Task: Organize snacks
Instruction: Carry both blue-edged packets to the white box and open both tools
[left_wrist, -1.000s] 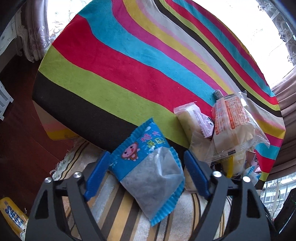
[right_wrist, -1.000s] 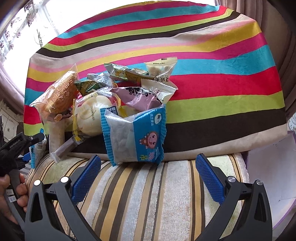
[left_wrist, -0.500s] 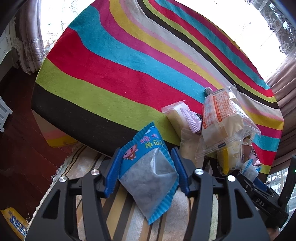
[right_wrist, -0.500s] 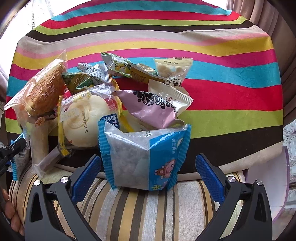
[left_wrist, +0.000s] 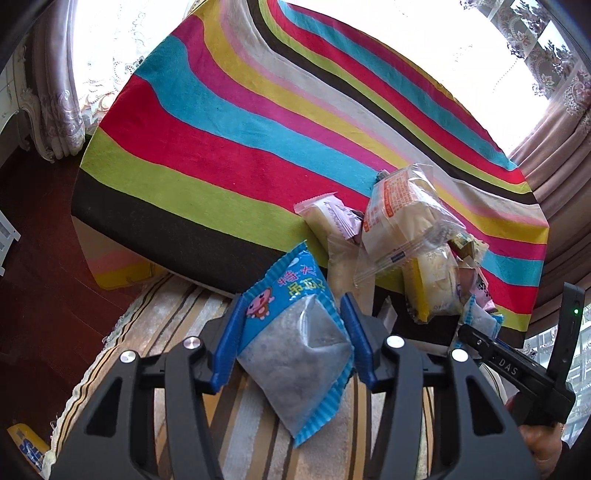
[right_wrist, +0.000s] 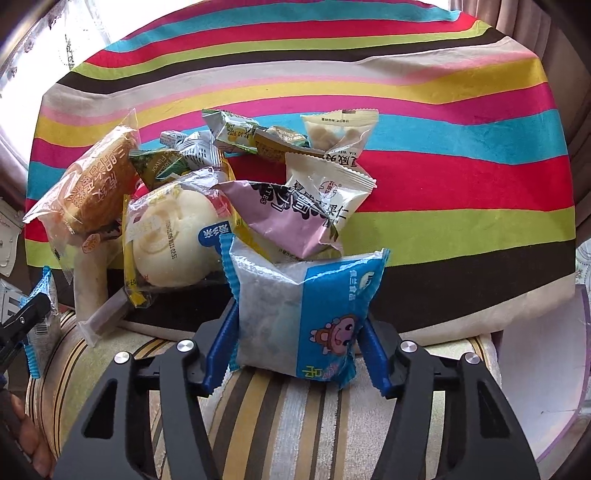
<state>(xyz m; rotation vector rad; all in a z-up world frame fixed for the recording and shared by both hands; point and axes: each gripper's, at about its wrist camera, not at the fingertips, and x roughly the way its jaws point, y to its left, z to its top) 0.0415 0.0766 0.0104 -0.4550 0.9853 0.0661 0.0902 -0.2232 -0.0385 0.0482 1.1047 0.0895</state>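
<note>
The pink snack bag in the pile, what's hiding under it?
Under the pink snack bag, a yellowish packet peeks out. Its lower part is covered by the blue packet; nothing more shows.

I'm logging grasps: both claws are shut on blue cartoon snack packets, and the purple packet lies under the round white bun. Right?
Not quite. In the right wrist view the purple packet leans beside the round white bun, partly over it, not under. Both the left claw and right claw do grip blue packets.
</note>
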